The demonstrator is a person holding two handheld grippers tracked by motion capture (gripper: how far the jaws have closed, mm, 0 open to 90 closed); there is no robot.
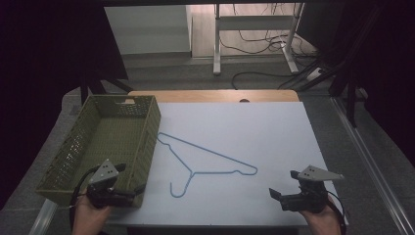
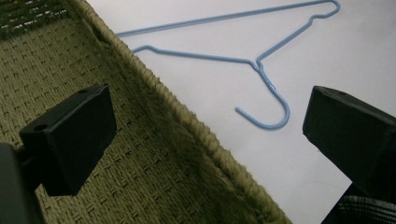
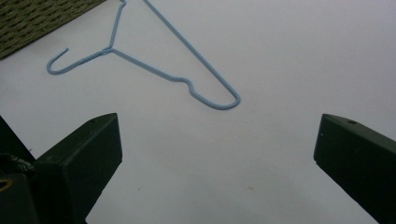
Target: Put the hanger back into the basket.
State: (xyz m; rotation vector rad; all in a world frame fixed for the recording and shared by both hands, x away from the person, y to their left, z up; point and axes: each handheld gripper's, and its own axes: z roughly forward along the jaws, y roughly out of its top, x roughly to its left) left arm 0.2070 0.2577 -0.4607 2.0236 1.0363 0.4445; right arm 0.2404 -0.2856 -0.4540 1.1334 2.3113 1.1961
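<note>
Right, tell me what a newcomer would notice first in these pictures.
The thin blue wire hanger lies flat mid-table on the white sheet, hook toward the person. A woven olive basket sits at the sheet's left edge. Both grippers, left and right, hover open at the near corners.

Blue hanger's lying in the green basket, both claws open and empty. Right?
Not quite. The hanger lies flat on the white table, beside the basket, not in it; the high view shows this. The rest holds: the left claw and right claw are both open and empty.
</note>
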